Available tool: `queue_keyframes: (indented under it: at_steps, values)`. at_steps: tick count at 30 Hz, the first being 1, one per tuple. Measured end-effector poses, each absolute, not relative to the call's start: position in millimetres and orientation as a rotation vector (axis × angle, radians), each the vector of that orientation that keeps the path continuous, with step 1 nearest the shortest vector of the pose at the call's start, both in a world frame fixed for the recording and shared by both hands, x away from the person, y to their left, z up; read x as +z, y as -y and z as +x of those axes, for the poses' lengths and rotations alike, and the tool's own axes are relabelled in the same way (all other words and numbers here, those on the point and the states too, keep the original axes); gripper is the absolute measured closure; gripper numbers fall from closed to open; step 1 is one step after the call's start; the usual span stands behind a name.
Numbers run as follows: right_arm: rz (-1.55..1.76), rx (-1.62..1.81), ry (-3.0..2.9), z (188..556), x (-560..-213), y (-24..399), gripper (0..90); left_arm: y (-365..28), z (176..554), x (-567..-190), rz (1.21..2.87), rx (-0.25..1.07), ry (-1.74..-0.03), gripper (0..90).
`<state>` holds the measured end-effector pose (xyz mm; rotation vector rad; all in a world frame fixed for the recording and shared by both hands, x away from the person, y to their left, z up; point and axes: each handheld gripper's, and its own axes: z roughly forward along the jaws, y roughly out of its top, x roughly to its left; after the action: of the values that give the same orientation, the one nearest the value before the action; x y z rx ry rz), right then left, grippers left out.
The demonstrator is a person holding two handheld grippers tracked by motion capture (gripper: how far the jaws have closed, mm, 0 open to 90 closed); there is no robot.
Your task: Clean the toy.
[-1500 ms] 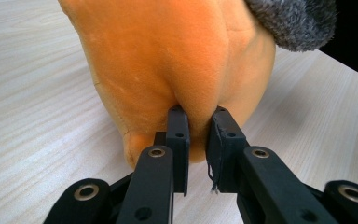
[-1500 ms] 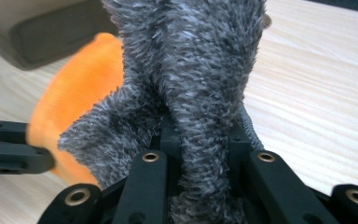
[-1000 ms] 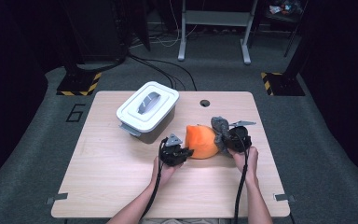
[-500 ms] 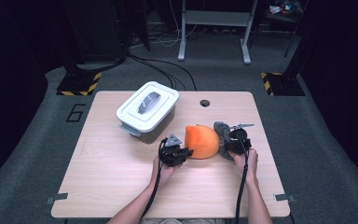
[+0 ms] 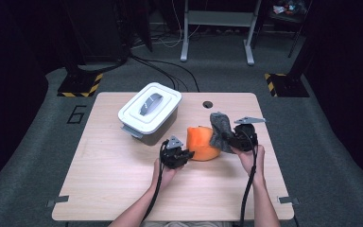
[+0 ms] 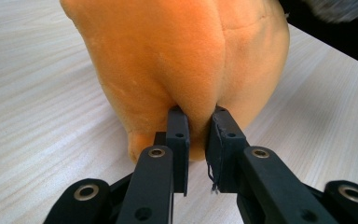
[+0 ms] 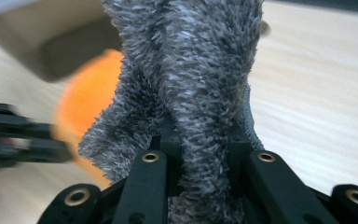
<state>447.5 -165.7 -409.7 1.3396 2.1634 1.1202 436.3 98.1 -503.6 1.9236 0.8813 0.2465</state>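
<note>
An orange plush piece (image 5: 201, 142) stands on the wooden table (image 5: 123, 184); up close its soft orange fabric (image 6: 177, 60) bulges above the jaws. My left gripper (image 5: 182, 154) is at its left side and shut on a fold of that fabric (image 6: 198, 130). A grey furry piece (image 5: 220, 128) rises at the orange piece's right edge. My right gripper (image 5: 231, 139) is shut on this grey fur (image 7: 205, 93), with the pile (image 7: 203, 163) pinched between its jaws. The orange plush (image 7: 84, 102) shows blurred behind the fur, with the left gripper (image 7: 63, 140) beside it.
A white lidded box (image 5: 150, 111) with a grey handle sits at the table's back left. A round cable hole (image 5: 207, 104) lies near the back edge. Cables trail from both grippers toward the person's forearms at the front edge.
My right gripper has risen with the grey fur, which now stands higher beside the orange piece. My left gripper has stayed where it was.
</note>
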Motion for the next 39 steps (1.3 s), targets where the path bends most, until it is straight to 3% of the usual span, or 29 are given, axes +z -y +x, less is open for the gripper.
queue_keyframes:
  at_steps: [5, 15, 31, 39]
  values:
    - [1.242, 1.129, -2.223, 445, -402, 138, 75.2, -98, 436, -503, 1.927, 0.246, -0.879, 79.5]
    - [1.189, 1.024, -2.256, 451, -420, 106, 75.1, -98, 437, -504, 1.932, 0.245, -0.877, 80.1]
    - [1.283, 0.974, -2.186, 456, -427, 137, 75.0, -95, 437, -504, 1.915, 0.245, -0.879, 80.0]
    - [1.403, 0.915, -2.154, 465, -447, 163, 75.0, -97, 436, -505, 1.921, 0.247, -0.872, 79.9]
